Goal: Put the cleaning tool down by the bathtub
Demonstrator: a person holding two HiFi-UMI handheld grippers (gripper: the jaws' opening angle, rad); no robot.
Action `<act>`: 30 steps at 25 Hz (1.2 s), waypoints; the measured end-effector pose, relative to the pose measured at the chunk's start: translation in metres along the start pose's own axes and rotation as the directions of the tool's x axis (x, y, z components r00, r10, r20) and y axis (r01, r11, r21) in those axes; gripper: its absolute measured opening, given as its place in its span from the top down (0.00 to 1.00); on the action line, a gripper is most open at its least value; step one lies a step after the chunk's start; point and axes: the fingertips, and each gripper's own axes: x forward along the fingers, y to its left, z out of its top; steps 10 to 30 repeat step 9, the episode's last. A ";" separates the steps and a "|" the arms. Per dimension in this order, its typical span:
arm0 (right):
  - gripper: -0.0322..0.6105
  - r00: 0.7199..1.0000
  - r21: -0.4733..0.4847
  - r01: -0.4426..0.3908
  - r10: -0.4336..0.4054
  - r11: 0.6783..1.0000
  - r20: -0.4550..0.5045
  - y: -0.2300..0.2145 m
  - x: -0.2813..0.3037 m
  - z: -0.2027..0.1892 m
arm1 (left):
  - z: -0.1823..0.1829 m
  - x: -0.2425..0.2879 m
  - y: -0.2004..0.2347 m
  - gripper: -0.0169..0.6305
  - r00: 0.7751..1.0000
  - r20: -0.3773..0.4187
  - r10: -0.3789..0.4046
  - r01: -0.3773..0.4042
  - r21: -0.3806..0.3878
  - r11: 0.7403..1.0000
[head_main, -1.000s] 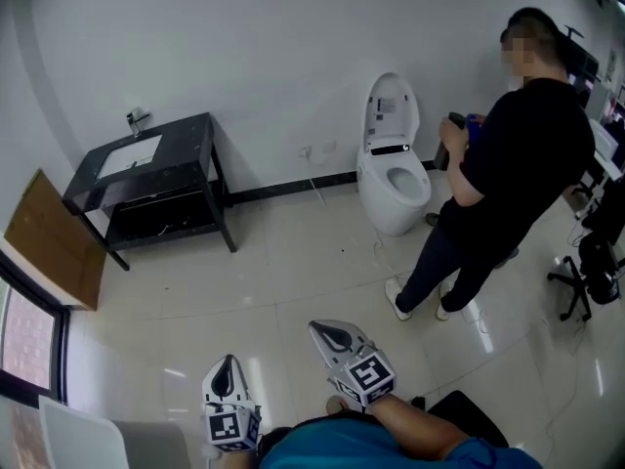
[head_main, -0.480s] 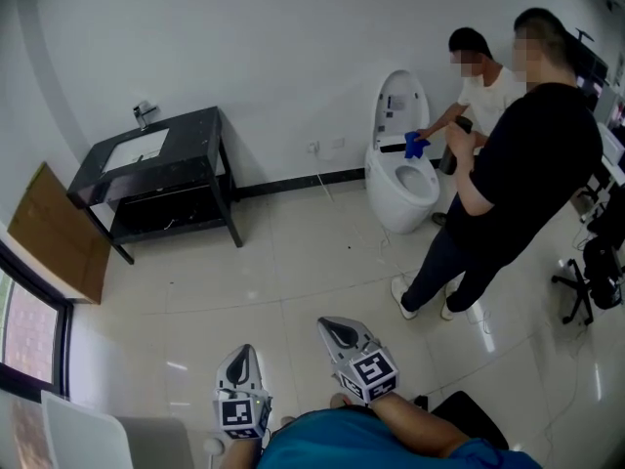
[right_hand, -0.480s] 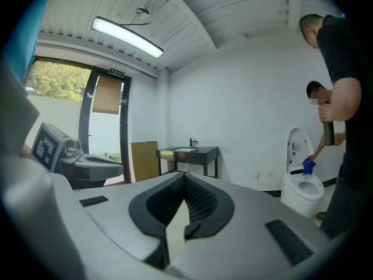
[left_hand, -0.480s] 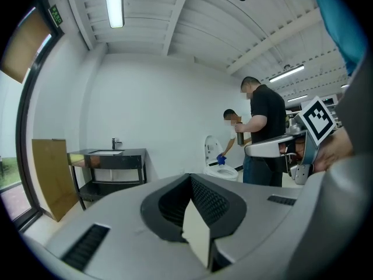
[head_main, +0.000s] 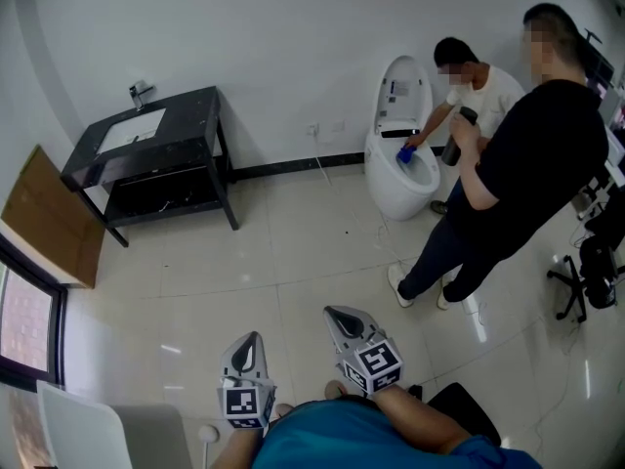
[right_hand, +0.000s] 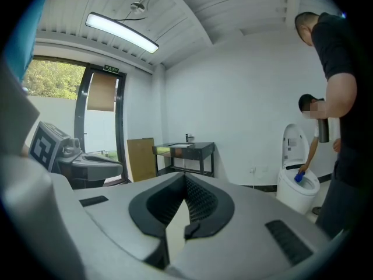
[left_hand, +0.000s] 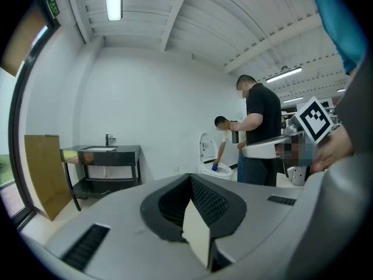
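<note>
A blue cleaning tool (head_main: 405, 152) is in the hand of a person in a white shirt (head_main: 483, 91), who bends over and holds it inside the bowl of a white toilet (head_main: 400, 186). It shows small in the left gripper view (left_hand: 214, 168) and in the right gripper view (right_hand: 299, 177). No bathtub is in any view. My left gripper (head_main: 249, 342) and right gripper (head_main: 335, 314) hang low at the front, far from the toilet. Both are shut with nothing between the jaws.
A person in black (head_main: 527, 154) stands beside the toilet with a dark bottle (head_main: 455, 137). A black vanity with a sink (head_main: 156, 154) stands at the back left, a wooden board (head_main: 54, 228) beside it. A white chair (head_main: 73, 436) is near left, an office chair (head_main: 586, 262) right.
The person in white came into view by the toilet and lowered the blue tool into the bowl. Both grippers drifted slightly right, still shut.
</note>
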 end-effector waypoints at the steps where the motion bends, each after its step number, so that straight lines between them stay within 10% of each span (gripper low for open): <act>1: 0.96 1.000 0.001 0.001 -0.001 1.000 -0.002 -0.001 0.000 -0.001 | 0.000 0.001 0.000 0.98 1.000 -0.001 -0.001 0.001 0.001 1.000; 30: 0.96 1.000 0.010 0.012 -0.012 1.000 -0.010 -0.003 -0.005 -0.007 | 0.000 -0.002 -0.005 0.98 1.000 0.003 -0.005 0.005 0.010 1.000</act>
